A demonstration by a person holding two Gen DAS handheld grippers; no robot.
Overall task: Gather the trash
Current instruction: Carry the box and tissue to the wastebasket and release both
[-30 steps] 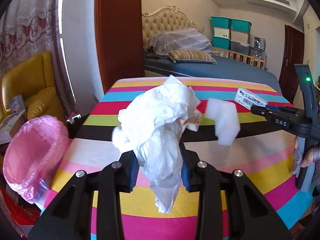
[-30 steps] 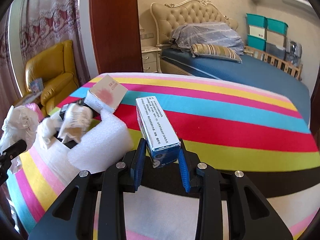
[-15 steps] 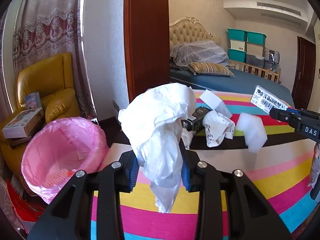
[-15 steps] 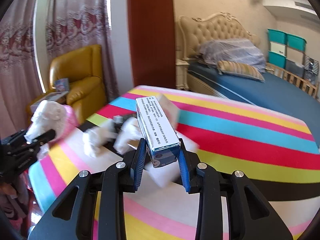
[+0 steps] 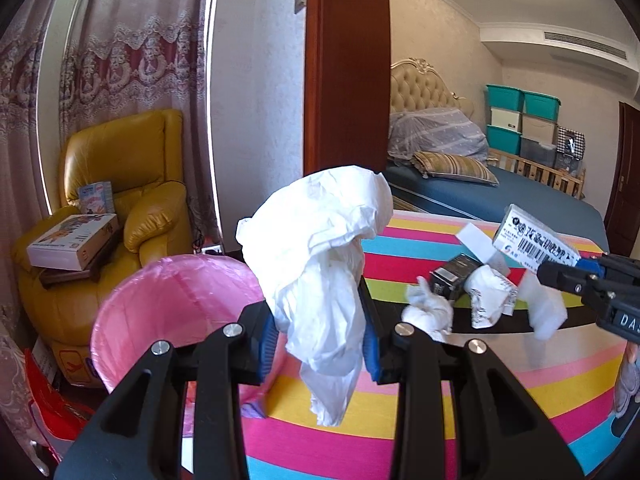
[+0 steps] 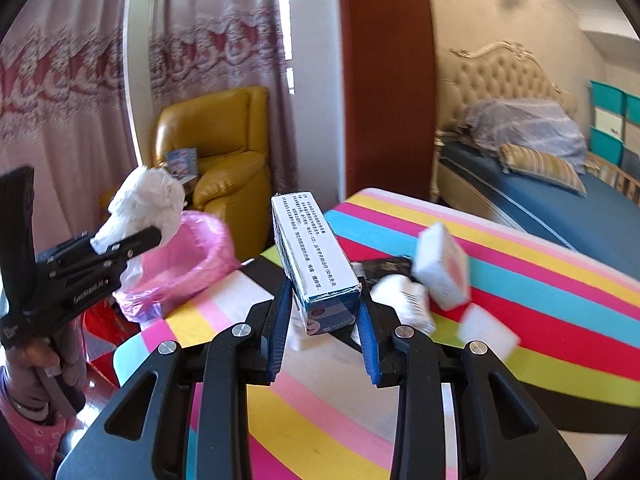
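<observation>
Armchair (image 5: 120,184): yellow, far left by the curtain, with a flat box on its arm; well apart from the work.
Bin (image 5: 172,320): lined with a pink bag, mouth wide and tilted towards the table, standing just off the table's left edge; it looks nearly empty, so there is open room to drop into.
Left gripper (image 5: 318,350): pressed in on the crumpled white plastic bag (image 5: 320,264), which bulges above the blue pads and hangs in a tail below; it is held at the bin's near rim, not yet over the mouth.
Bag handling: judged very light, soft and slippery; a pinch through the bunched middle suits it, and the loose tail could catch on the rim.
Right gripper (image 6: 322,312): pinching the small blue-and-white carton (image 6: 316,268) by its lower end, the long body sticking up and forward over the table.
Carton handling: probably light and stiff, though thin card dents under a hard squeeze.
Striped table (image 5: 400,420): its left edge borders the bin; the way across to it looks unobstructed.
Remaining trash: a dark box (image 5: 454,276), paper wads (image 5: 428,314), a white foam piece (image 5: 548,310) and a small white box (image 6: 442,266) sit grouped mid-table, right of the bag.
</observation>
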